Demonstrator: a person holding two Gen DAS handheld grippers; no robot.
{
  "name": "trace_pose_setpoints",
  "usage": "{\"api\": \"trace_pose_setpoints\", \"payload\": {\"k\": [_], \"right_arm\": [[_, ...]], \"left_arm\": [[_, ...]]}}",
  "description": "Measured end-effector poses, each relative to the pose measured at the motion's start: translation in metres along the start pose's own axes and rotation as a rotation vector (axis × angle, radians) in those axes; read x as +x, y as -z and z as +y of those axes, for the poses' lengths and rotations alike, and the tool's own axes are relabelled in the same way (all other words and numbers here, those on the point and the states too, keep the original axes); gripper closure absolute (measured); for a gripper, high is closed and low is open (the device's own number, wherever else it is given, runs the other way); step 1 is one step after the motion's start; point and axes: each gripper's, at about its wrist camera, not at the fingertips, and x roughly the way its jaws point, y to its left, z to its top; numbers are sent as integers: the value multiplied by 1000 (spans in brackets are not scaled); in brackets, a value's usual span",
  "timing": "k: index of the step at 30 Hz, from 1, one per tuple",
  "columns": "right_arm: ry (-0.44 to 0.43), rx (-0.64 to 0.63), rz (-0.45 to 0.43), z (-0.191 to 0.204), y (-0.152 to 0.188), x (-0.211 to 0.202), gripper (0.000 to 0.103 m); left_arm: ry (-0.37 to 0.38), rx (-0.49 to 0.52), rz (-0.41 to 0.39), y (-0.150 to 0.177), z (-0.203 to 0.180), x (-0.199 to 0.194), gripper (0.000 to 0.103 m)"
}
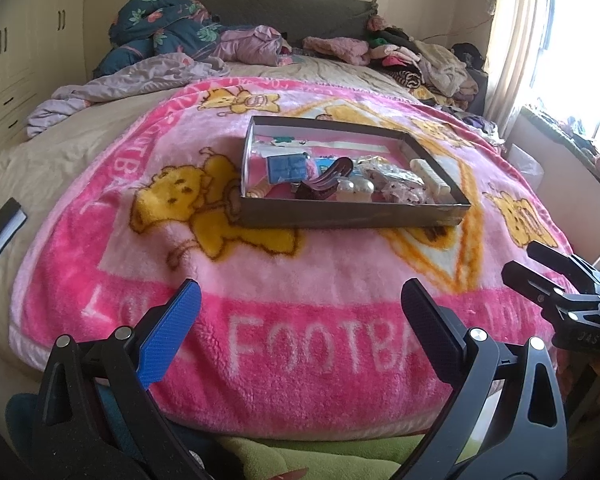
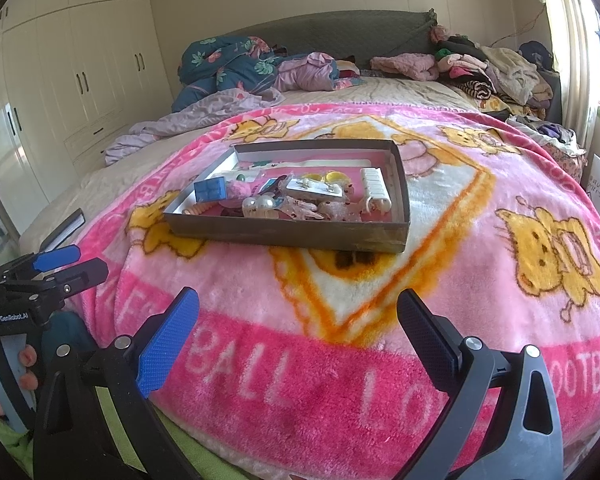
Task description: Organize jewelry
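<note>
Nearest you, your left gripper [image 1: 300, 308] hangs over the near edge of the fluffy pink blanket with yellow bears and white lettering [image 1: 260, 364], its blue and black fingers spread wide with nothing between them. Your right gripper [image 2: 298, 320] sits the same way, fingers wide apart and empty, above the blanket's pink band. Each gripper shows at the edge of the other's view, side by side and apart.

Farther along the blanket, well beyond both grippers, lies the shallow rectangular cardboard tray [image 2: 284, 236]. Inside it the jewelry is heaped toward the near end: a small blue square box [image 2: 209, 191] at the left, a cluster of large white pearl beads [image 2: 262, 205] near the middle, a white ribbed clip [image 2: 374, 192] at the right wall, and a dark brown hair clip [image 1: 324, 180] beside the pearls.

Behind, piled clothes [image 2: 484, 68] crowd the head of the bed.
</note>
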Motion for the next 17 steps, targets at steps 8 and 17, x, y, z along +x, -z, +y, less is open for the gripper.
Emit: {"api": "trace_pose_setpoints", "payload": {"k": [8, 17], "right_arm": [[13, 10, -6, -6, -1, 3, 7], [329, 125, -10, -123, -29, 49, 7]], "left_arm": [[2, -37, 32, 2, 7, 11, 11], [-249, -157, 74, -33, 94, 84, 11]]}}
